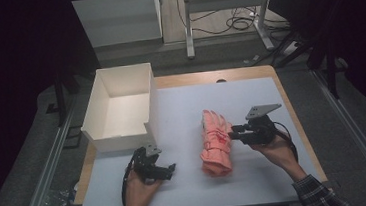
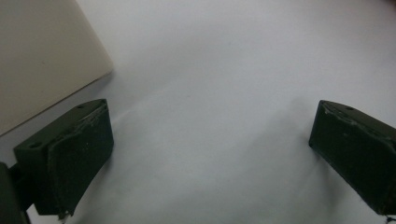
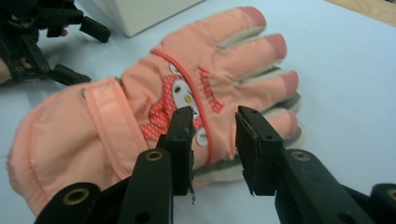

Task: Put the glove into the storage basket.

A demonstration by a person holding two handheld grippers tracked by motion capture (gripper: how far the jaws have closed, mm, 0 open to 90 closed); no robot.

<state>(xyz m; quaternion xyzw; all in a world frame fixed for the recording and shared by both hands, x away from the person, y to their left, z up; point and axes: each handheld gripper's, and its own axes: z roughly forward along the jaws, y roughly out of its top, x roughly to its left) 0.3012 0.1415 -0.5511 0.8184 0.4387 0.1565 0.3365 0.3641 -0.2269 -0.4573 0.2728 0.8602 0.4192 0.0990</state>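
A pink winter glove (image 1: 215, 140) lies flat on the white mat (image 1: 251, 97), fingers pointing away from the person. In the right gripper view the glove (image 3: 154, 107) shows a red emblem, and a pale grey layer edges it underneath. My right gripper (image 1: 231, 136) is at the glove's right side. Its jaws stand a little apart just over the glove's near edge (image 3: 215, 116), with nothing clamped between them. My left gripper (image 1: 169, 170) rests low on the mat left of the glove, jaws wide apart (image 2: 210, 126) over bare mat. It is also seen in the right gripper view (image 3: 86, 53).
A white open box (image 1: 123, 133) stands at the mat's back left, its corner (image 2: 42, 56) close to my left gripper. The wooden table edge (image 1: 301, 133) runs along the right of the mat. Desk legs and cables lie on the floor beyond.
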